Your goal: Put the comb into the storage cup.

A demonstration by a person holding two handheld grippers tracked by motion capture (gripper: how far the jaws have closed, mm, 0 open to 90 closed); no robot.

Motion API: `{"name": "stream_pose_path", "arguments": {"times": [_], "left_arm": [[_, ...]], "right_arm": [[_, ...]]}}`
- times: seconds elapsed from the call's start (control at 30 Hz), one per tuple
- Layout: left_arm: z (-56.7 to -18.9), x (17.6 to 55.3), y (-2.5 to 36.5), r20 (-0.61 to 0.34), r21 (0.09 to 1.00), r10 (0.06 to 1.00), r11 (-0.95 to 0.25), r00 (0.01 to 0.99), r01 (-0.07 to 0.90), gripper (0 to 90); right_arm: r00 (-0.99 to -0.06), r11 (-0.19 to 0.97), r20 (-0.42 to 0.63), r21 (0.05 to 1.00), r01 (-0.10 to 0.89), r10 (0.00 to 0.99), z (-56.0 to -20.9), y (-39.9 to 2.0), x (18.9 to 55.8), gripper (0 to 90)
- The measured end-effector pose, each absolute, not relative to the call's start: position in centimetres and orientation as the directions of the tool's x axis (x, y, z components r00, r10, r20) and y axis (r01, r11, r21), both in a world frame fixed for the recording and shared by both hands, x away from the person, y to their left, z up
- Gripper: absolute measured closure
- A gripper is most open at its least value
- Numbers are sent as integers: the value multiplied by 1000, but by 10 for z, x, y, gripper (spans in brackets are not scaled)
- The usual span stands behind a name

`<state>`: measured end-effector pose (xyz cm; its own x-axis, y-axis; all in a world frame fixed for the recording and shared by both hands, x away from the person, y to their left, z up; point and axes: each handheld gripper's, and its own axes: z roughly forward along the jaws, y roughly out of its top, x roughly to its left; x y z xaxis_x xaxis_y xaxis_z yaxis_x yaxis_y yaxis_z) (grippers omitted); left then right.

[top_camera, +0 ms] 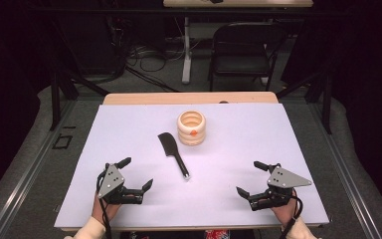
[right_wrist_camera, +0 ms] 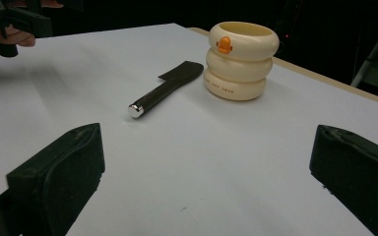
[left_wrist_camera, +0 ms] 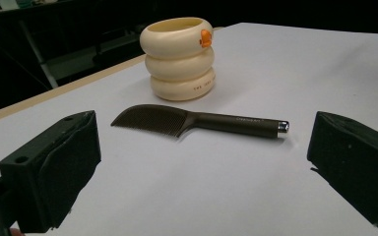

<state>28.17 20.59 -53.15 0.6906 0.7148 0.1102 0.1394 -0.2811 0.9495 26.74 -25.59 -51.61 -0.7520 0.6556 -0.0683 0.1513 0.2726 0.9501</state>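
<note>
A cream ribbed cup (top_camera: 191, 128) with an orange duck bill stands upright near the middle of the white table; it also appears in the left gripper view (left_wrist_camera: 179, 58) and the right gripper view (right_wrist_camera: 239, 59). A black comb (top_camera: 173, 153) with a chrome-tipped handle lies flat just in front of it, also seen as the comb (left_wrist_camera: 197, 121) and the comb (right_wrist_camera: 165, 88). My left gripper (top_camera: 138, 173) rests near the front left, open and empty. My right gripper (top_camera: 249, 178) rests near the front right, open and empty. Both sit well short of the comb.
The white table top (top_camera: 129, 124) has a wooden strip along its far edge. Beyond it stand a black folding chair (top_camera: 241, 50) and a table leg with cables on the floor. The other hand's gripper (right_wrist_camera: 10, 22) appears at the far left of the right gripper view.
</note>
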Motion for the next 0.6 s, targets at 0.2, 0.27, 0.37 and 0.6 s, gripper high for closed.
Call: {"name": "stream_pose_path", "arguments": {"times": [0.2,0.27,0.37,0.6], "left_arm": [[-532,287,199,117,949,712,-286,693,133,0],[-531,289,196,119,952,717,-279,687,127,0],[-531,293,193,116,949,713,-284,692,134,0],[-530,301,187,102,946,707,-286,700,151,0]], "right_arm": [[-752,275,-69,949,153,656,-516,-256,268,0],[-753,275,-68,949,154,655,-516,-256,268,0],[-752,274,-66,949,155,656,-517,-256,268,0],[-752,280,-66,946,161,656,-517,-255,269,0]]}}
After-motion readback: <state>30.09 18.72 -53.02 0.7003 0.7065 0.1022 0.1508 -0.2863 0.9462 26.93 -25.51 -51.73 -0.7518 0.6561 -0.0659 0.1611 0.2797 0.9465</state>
